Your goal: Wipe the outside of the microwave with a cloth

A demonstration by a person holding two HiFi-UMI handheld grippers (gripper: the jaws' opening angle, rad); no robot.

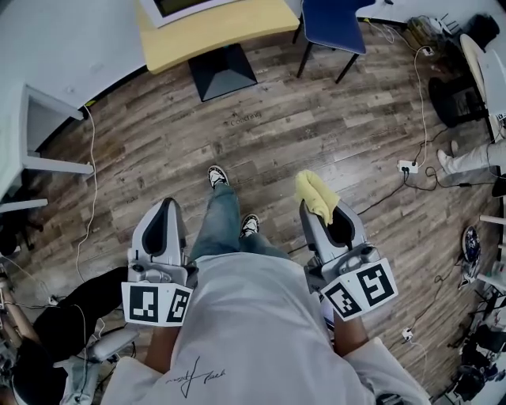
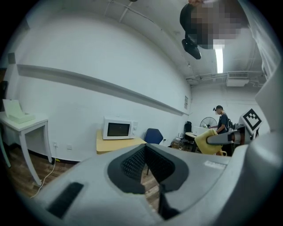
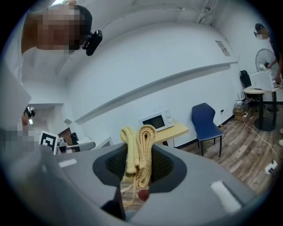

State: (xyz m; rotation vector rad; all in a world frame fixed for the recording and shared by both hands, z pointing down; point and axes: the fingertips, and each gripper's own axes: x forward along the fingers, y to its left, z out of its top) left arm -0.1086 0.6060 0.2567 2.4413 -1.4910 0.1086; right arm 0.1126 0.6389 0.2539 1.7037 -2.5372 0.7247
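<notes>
**A:** Where is the cloth?

**B:** It is in the right gripper (image 3: 140,152). The jaws are clamped on the folded yellow cloth (image 3: 140,141), which sticks up past their tips. In the head view it sits bunched at that gripper's front end.

**A:** And the left gripper?

**B:** The left gripper (image 2: 146,154) has its jaws pressed together with nothing between them.

**A:** The microwave?

**B:** The microwave (image 2: 118,128) stands on a yellow table (image 2: 116,144) against the white wall, well apart from both grippers. In the head view the frame's top edge cuts it off. The table's near edge overhangs a dark pedestal base (image 1: 221,73).

**A:** What room is there to move?

**B:** A broad stretch of wooden floor (image 1: 158,150) lies open between the person's shoes (image 1: 217,176) and the table.

**A:** What borders it?

**B:** A blue chair (image 1: 332,24) stands just beside the table's right edge. A white side table (image 1: 43,134) borders the left, with a cable (image 1: 91,190) trailing along the floor near it. On the right, a power strip (image 1: 407,166) and its cords lie on the boards, off to the side of the open stretch.
</notes>
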